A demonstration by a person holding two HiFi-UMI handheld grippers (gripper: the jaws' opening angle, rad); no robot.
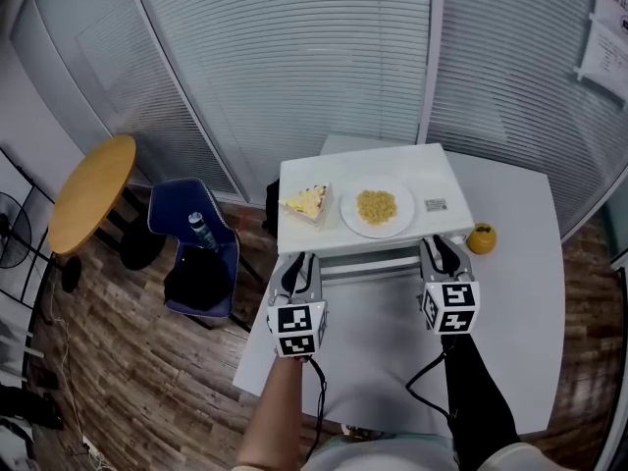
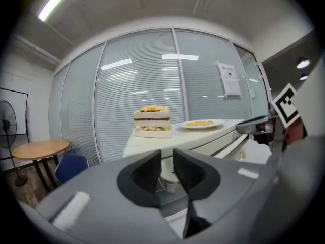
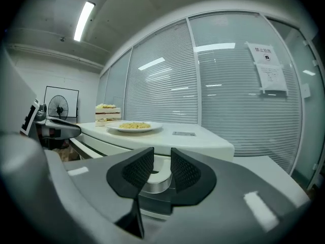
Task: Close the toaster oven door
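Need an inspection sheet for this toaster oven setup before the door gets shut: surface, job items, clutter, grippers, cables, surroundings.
surface: white table, oven at its far side.
job's things: white toaster oven, door looks ajar; door handle across its front.
clutter: sandwich slice, plate of noodles and small label on the oven top; yellow object beside it.
grippers: left gripper and right gripper at the handle's ends, jaws apart round its mounts; grip not confirmed.
cables: black cables trail toward the person.
surroundings: round wooden table, blue chair with bottle, fan, blinds.
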